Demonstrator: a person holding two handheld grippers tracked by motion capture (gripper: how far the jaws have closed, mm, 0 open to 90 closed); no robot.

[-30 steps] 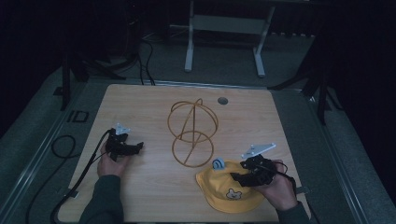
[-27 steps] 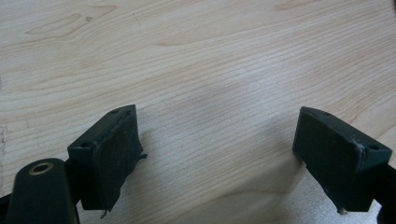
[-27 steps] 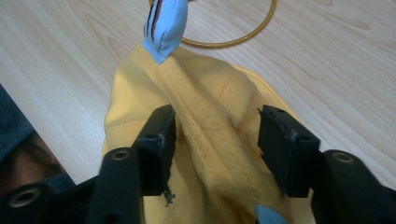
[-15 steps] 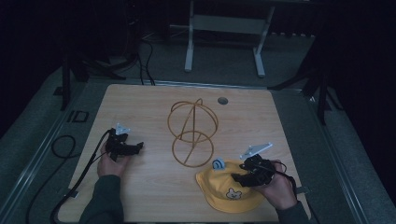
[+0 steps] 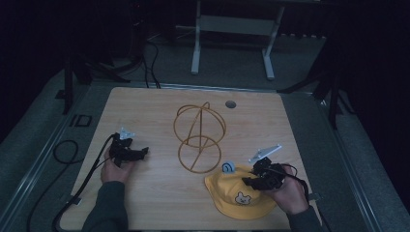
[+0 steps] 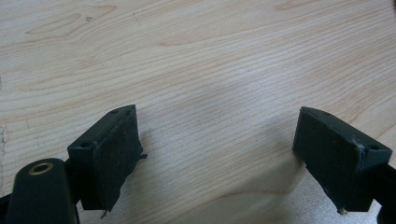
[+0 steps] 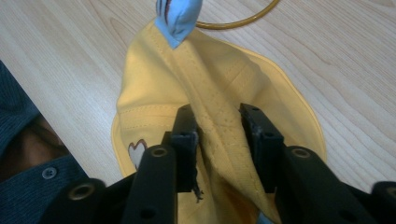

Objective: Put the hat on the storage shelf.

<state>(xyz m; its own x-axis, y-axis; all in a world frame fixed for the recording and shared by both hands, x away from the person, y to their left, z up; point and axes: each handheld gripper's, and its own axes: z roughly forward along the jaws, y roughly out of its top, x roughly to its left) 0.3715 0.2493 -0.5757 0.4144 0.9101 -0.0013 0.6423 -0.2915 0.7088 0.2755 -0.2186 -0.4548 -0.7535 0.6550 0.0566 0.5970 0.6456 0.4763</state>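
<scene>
A yellow hat (image 5: 226, 202) with a small bear patch and a blue ear tab (image 5: 228, 167) lies at the table's front right. My right gripper (image 5: 252, 182) sits on its crown. In the right gripper view a raised fold of the hat (image 7: 219, 79) is pinched between the jaws of that gripper (image 7: 217, 140). The blue tab (image 7: 177, 18) lies at the hat's far end. A golden wire stand (image 5: 199, 135), made of a sphere of hoops over a ring base, stands at mid-table. My left gripper (image 5: 140, 153) rests at the left, open over bare wood (image 6: 217, 154).
The wooden table (image 5: 145, 111) has a round cable hole (image 5: 230, 104) near its far edge. A black cable (image 5: 63, 154) trails off the left side. A white metal frame (image 5: 232, 29) stands on the floor behind the table.
My right gripper has edged slightly toward the person over the hat's crown. The left gripper has stayed where it was.
</scene>
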